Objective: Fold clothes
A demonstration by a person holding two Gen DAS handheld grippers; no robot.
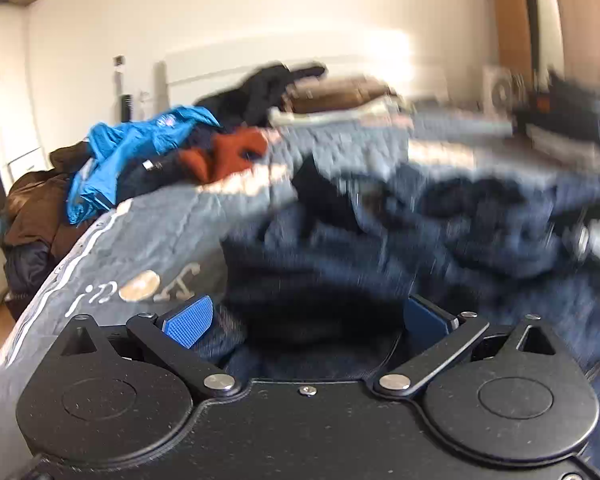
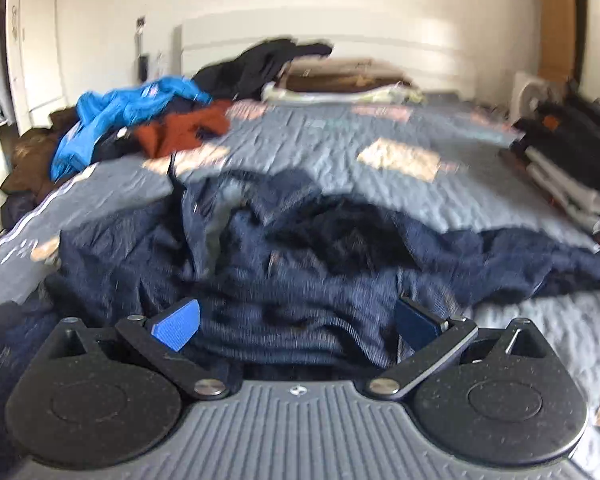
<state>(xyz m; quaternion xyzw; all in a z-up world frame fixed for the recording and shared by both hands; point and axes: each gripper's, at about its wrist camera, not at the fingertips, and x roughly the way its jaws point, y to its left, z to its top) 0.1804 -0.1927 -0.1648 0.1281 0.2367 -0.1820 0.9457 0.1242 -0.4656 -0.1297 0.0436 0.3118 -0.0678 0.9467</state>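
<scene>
Left wrist: left claw (image 1: 306, 320) spread wide, navy garment (image 1: 380, 248) bunched between the pads, near on the bed (image 1: 160, 224). Better to seek an edge before pinching.

Right wrist: right claw (image 2: 296, 322) likewise released over the crumpled garment (image 2: 300, 248). Best spread flat first.

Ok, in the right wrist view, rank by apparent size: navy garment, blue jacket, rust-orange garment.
1. navy garment, largest, though nearest the camera and blurred.
2. blue jacket.
3. rust-orange garment, smallest; partly buried in the pile, so its true size is unsure.
</scene>
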